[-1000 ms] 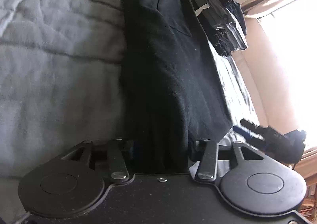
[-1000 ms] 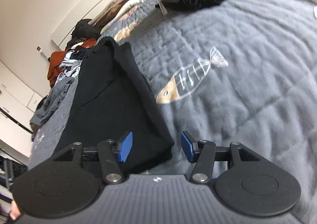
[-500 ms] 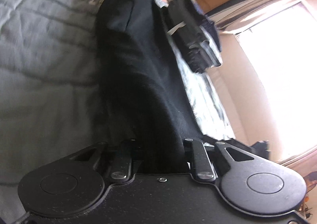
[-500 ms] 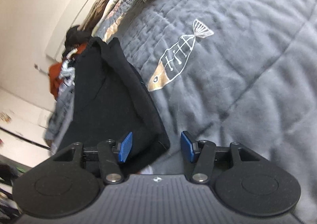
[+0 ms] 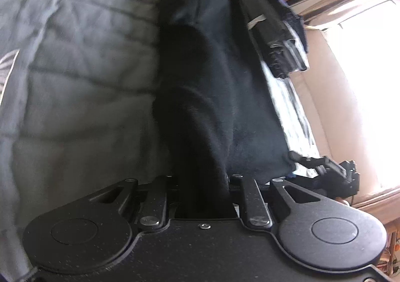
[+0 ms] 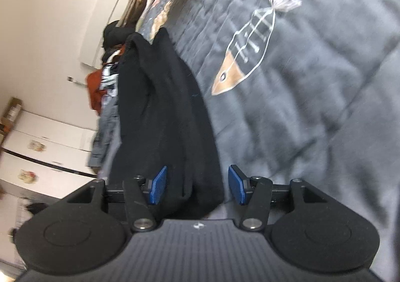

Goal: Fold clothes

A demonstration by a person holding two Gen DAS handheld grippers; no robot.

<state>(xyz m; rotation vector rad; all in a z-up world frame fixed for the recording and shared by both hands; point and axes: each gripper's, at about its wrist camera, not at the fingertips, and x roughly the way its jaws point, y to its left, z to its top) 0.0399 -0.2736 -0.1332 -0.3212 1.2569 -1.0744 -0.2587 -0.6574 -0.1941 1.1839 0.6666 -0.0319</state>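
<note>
My left tool (image 5: 203, 197) is clamped on the near end of the black garment (image 5: 212, 87); cloth bunches up into the jaws, so that corner is mine to lift. My right tool (image 6: 195, 185) has its blue pads (image 6: 157, 185) apart with the garment's other near corner sitting between them, not pinched yet. The garment lies lengthwise on the grey quilted bedspread (image 6: 325, 82), already folded into a long narrow strip, just beside the fish print (image 6: 247, 52). Judgement: both tools at the same end means the next fold is end over end, near hem carried to the far one. The right needs to close first or the strip will skew. A folded stack (image 5: 275, 32) sits beside the garment's far end, probably the destination.
</note>
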